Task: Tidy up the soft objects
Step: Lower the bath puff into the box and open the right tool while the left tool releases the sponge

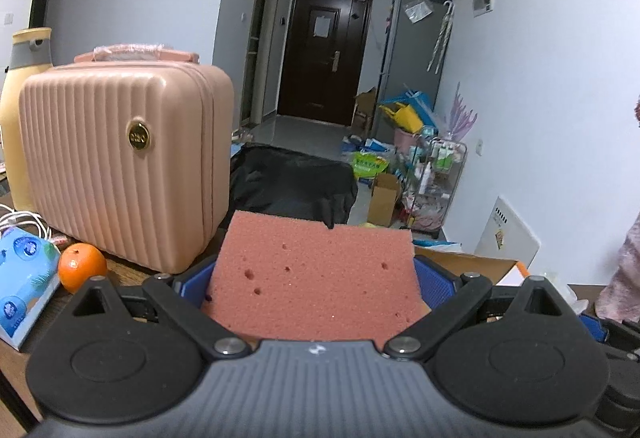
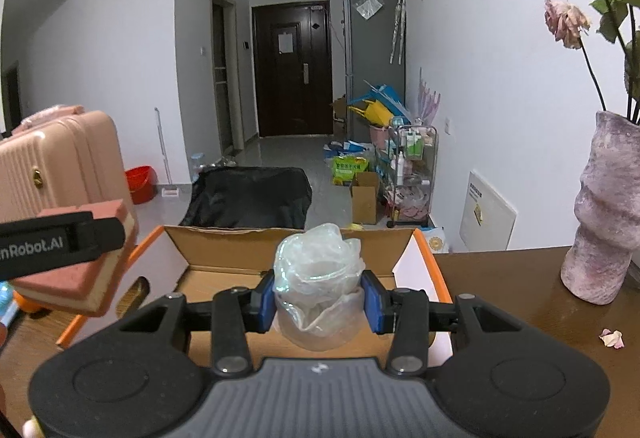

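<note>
Left wrist view: tissue pack [image 1: 24, 278], orange [image 1: 82, 267], pink case [image 1: 124, 166] on worktop [image 1: 128, 270]; left gripper [image 1: 316, 278] jaws clenched on pink sponge [image 1: 316, 278]; right wrist view: right gripper [image 2: 319, 298] jaws grasping crumpled clear bag [image 2: 318, 278] above open cardboard box [image 2: 224, 250]; vase [image 2: 604, 214] far right.

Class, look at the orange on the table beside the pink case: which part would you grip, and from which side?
Grip the orange across its widest middle, coming from above. It is round, and the pink case and tissue pack crowd its two sides, so probably only the top is free.
</note>
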